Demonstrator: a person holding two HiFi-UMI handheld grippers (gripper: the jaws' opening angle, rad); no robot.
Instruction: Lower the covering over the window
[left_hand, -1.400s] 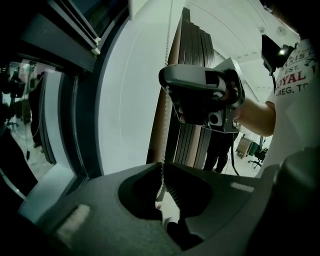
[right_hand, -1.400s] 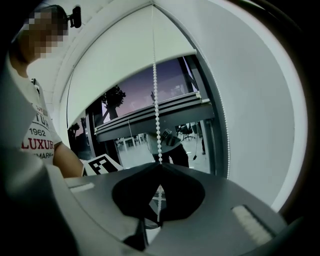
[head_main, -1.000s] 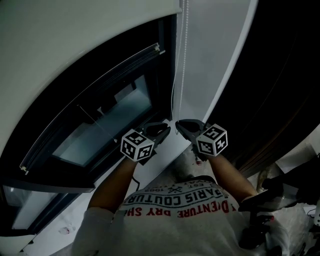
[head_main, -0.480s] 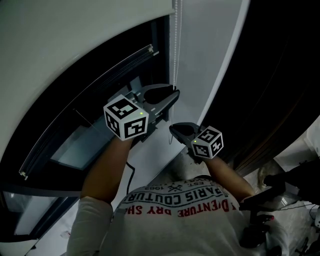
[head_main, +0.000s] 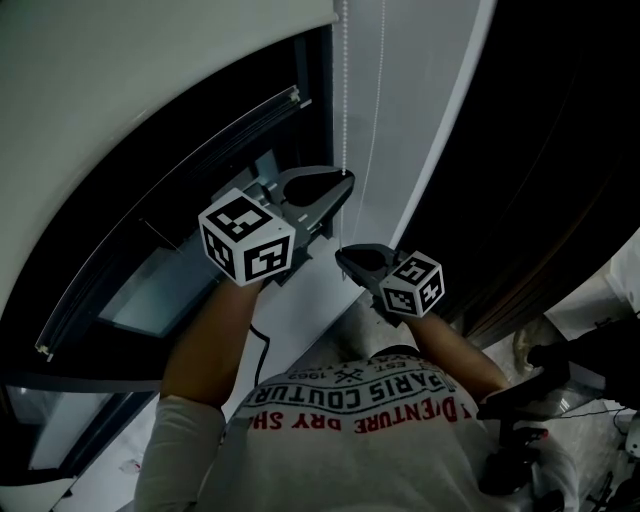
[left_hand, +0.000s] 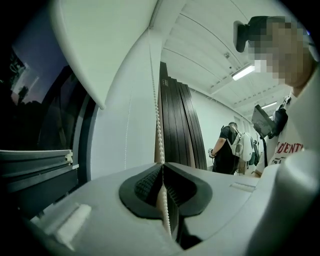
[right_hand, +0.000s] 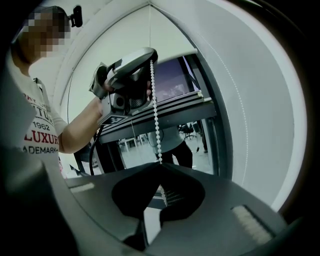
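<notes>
Beside the window frame (head_main: 318, 110), my closing left gripper (head_main: 345, 182) and clamped right gripper (head_main: 343, 258) pinch the bead chain (head_main: 344, 100), seemingly light, limp, slippery.

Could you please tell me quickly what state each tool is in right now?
Left tool: jaws closing onto the bead chain between them.
Right tool: closed, gripping the same chain lower down.

The white blind (head_main: 150, 80) is rolled only partway down, its lower edge high up, with the dark window (head_main: 200, 270) glass below it uncovered. Its white bead chain (head_main: 344, 100) hangs straight down at the frame's right side. The chain sits between the closing jaws of the left gripper (head_main: 345, 180), and just below it is pinched in the right gripper (head_main: 342, 255).
</notes>
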